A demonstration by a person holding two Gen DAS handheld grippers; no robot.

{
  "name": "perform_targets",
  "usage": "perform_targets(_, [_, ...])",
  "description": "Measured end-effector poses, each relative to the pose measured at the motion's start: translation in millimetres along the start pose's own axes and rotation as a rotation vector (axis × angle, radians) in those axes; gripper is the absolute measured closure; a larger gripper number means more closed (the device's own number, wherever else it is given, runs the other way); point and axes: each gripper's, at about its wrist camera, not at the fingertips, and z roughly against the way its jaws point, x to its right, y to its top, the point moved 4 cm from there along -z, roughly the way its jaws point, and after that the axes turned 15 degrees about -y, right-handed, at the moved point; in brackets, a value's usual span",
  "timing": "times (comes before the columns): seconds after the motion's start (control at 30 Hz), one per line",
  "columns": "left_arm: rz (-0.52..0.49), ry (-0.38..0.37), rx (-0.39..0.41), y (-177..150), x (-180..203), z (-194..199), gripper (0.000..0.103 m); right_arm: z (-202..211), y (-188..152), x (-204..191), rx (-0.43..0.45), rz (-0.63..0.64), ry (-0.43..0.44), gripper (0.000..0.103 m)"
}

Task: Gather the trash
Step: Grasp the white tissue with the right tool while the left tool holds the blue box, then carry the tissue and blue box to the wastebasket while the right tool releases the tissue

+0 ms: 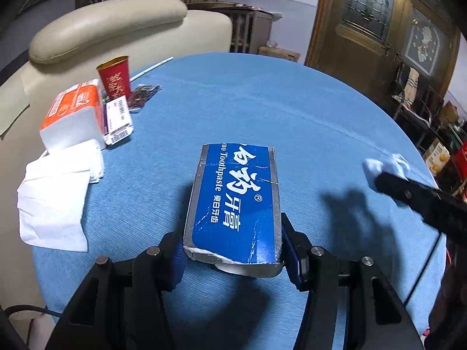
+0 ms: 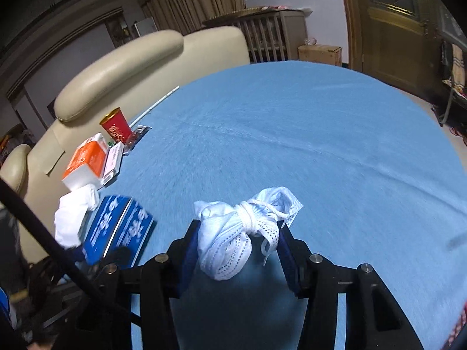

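Blue cloth covers the round table (image 1: pixel 292 110). The left gripper (image 1: pixel 233 250) has its two jaws pressed on the sides of a blue toothpaste box (image 1: pixel 233 201). The box is crushed and torn at its near end. It sticks out away from the gripper, above the cloth.

The right gripper (image 2: pixel 238 242) holds a white face mask (image 2: pixel 233 233). The mask is rolled into a ball and tied round with its own strings. The jaws are squeezed against both sides of it. In the left view this gripper comes in from the right edge, with the white mask at its tip, well apart from the box.

On the far left of the table stands a red paper cup (image 1: pixel 114 77). Just beside it lies an orange and white pack of tissues (image 1: pixel 74 113), with a small white box (image 1: pixel 118 119) leaning on its right side. A dark little wrapper (image 1: pixel 144 94) lies near the cup. Loose white tissues (image 1: pixel 55 198) lie at the left edge, nearer than the pack. A cream sofa (image 1: pixel 116 23) stands behind the table, and a brown wooden door (image 1: pixel 373 29) is at the far right.
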Motion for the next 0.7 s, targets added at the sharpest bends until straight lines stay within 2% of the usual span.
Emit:
perform_targets(0.4, [-0.086,-0.033,-0.001,-7,52,13,0.046,63,-58,58,0.049,-0.073,-0.074,0.05])
perform_targets(0.7, [-0.117,-0.031,-0.01,-11,67,16,0.046,81,-76,82,0.057,-0.141,-0.086,0.05])
